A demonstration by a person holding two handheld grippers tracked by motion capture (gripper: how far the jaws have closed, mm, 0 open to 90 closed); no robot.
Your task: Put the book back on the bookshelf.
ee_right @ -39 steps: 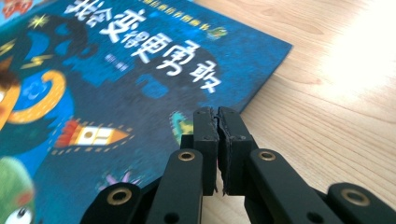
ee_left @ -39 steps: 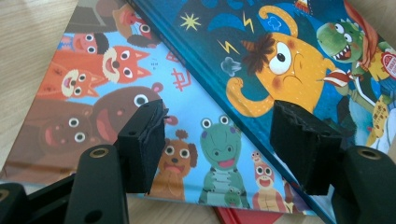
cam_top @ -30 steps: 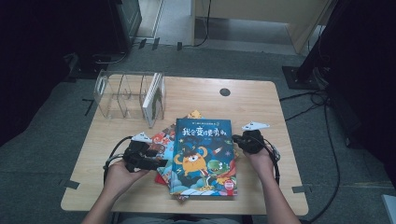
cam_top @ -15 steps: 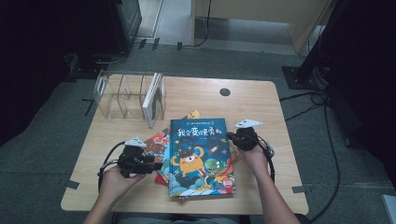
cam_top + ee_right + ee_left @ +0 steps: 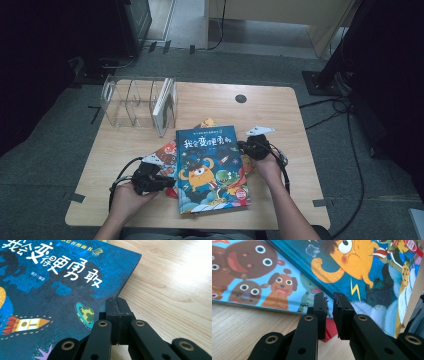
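Note:
A blue picture book (image 5: 210, 170) with an orange monster on its cover lies on top of other books, mid table. One of those underneath has cartoon dogs on it (image 5: 257, 282) and sticks out on the left (image 5: 164, 154). My left gripper (image 5: 171, 183) points at the blue book's left edge (image 5: 367, 272). In the left gripper view it (image 5: 330, 298) is all but shut, with only a thin slit and nothing in it. My right gripper (image 5: 242, 146) is shut and empty. Its tips (image 5: 117, 301) rest against the book's right edge (image 5: 50, 290).
A clear acrylic rack (image 5: 132, 102) stands at the back left of the wooden table (image 5: 280, 110), with one book upright in its right slot (image 5: 165, 105). A red book corner (image 5: 330, 331) pokes out below the left jaws. A round cable hole (image 5: 241, 98) sits farther back.
My right gripper has moved left against the blue book, whose left side has shifted a little leftward. My left gripper has drawn back slightly toward the person.

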